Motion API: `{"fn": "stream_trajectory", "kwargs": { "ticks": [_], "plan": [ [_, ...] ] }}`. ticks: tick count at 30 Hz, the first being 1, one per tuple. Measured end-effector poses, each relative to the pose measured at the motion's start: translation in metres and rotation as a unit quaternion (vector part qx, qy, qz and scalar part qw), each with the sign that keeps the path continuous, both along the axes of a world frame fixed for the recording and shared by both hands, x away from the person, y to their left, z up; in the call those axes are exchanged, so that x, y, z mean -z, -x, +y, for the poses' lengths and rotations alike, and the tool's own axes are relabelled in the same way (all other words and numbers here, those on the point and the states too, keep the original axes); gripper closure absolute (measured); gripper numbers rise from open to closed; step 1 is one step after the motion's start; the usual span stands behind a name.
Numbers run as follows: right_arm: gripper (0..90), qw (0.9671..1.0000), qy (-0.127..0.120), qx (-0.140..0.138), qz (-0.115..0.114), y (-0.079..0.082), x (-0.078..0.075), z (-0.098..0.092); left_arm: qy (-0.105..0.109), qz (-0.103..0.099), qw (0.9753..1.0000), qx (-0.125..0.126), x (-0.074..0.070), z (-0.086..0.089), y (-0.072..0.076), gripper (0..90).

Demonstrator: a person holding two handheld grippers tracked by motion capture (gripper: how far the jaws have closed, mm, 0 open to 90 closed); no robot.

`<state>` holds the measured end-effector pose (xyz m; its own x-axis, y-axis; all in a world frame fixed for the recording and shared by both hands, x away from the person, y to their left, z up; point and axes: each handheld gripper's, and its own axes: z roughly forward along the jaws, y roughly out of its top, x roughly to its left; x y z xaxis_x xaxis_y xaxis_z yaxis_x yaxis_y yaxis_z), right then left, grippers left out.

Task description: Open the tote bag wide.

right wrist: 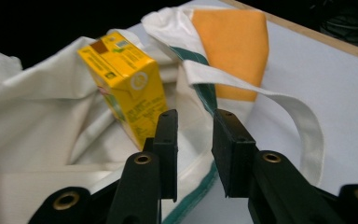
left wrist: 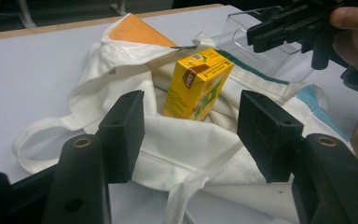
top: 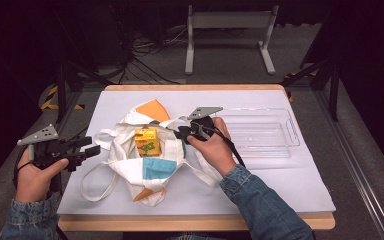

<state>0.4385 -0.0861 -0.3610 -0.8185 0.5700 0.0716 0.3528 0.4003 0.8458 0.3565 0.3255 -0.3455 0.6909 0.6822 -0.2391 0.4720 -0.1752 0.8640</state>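
Observation:
A white tote bag (top: pixel 166 174) with orange and blue patches lies open mid-table, its rim trimmed in green. A yellow drink carton (top: pixel 146 141) stands inside it, tilted. My left gripper (top: pixel 93 146) is off the bag's left side near the table edge; in the left gripper view its jaws (left wrist: pixel 191 135) stand wide open with the carton (left wrist: pixel 198 84) and bag (left wrist: pixel 182 149) ahead. My right gripper (top: pixel 181 132) is at the bag's right rim. Its jaws (right wrist: pixel 193 140) are a narrow gap apart over the green-trimmed edge, beside the carton (right wrist: pixel 123 88); no grip on the cloth shows.
A clear plastic tray (top: pixel 260 132) sits right of the bag, just behind my right hand. The bag's handle loops (top: pixel 97 187) spread onto the white table (top: pixel 280 185) at front left. A strap (right wrist: pixel 298 116) arcs beside the right jaws. A metal stand is on the floor beyond.

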Motion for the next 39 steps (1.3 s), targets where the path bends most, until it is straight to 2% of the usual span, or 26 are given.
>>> {"fn": "stream_trajectory", "kwargs": {
  "ticks": [1,2,3,9,10,11,14,16,18,20,24,28,32,34,39],
  "plan": [
    [71.2,1.0,0.0,0.0,0.0,0.0,0.0,0.0,-0.001,-0.002,1.0,0.001,0.0,0.0,-0.001,42.2],
    [71.4,0.9998,-0.007,-0.015,-0.008,0.006,-0.006,0.0,-0.001,-0.002,1.0,0.002,0.0,0.0,-0.001,42.2],
    [71.4,0.9998,-0.007,-0.015,-0.008,0.006,-0.006,0.0,-0.001,-0.002,1.0,0.002,0.0,0.0,-0.001,42.2],
    [74.1,0.9977,-0.02,-0.062,-0.021,0.03,-0.02,0.005,-0.001,-0.001,1.0,0.001,0.0,-0.001,-0.001,42.2],
    [74.1,0.9977,-0.02,-0.062,-0.021,0.03,-0.02,0.005,-0.002,0.0,1.0,0.001,0.0,-0.001,-0.001,42.2],
    [75.2,0.9959,-0.028,-0.084,-0.022,0.039,-0.024,0.008,-0.003,-0.001,1.0,0.001,0.0,-0.001,-0.001,42.2],
    [75.4,0.9945,-0.03,-0.098,-0.022,0.045,-0.026,0.012,-0.001,0.0,1.0,0.0,0.0,0.0,0.0,42.2],
    [75.6,0.9911,-0.035,-0.127,-0.02,0.053,-0.026,0.02,0.0,0.0,1.0,-0.001,0.0,0.001,0.0,42.2],
    [75.7,0.9903,-0.033,-0.133,-0.021,0.055,-0.025,0.023,0.001,0.0,1.0,0.0,0.0,0.0,-0.001,42.2],
    [75.8,0.987,-0.036,-0.155,-0.022,0.06,-0.023,0.03,0.0,-0.001,1.0,0.0,0.0,0.0,-0.001,42.2],
    [76.5,0.9825,-0.044,-0.18,-0.021,0.068,-0.021,0.043,0.002,0.001,1.0,0.0,0.0,0.001,-0.001,42.2],
    [78.2,0.979,-0.049,-0.197,-0.021,0.075,-0.018,0.055,0.002,0.0,1.0,0.0,0.0,0.001,-0.001,42.1],
    [78.3,0.9771,-0.042,-0.208,-0.015,0.078,-0.011,0.064,0.001,0.001,1.0,0.0,0.0,0.001,-0.001,42.1],
    [78.3,0.9769,-0.037,-0.21,-0.013,0.078,-0.008,0.066,0.001,0.0,1.0,0.0,0.0,0.001,-0.001,42.0],
    [78.8,0.9791,-0.016,-0.203,-0.009,0.075,0.008,0.069,0.002,-0.002,1.0,-0.001,0.0,0.002,0.0,42.1]
  ]
}}
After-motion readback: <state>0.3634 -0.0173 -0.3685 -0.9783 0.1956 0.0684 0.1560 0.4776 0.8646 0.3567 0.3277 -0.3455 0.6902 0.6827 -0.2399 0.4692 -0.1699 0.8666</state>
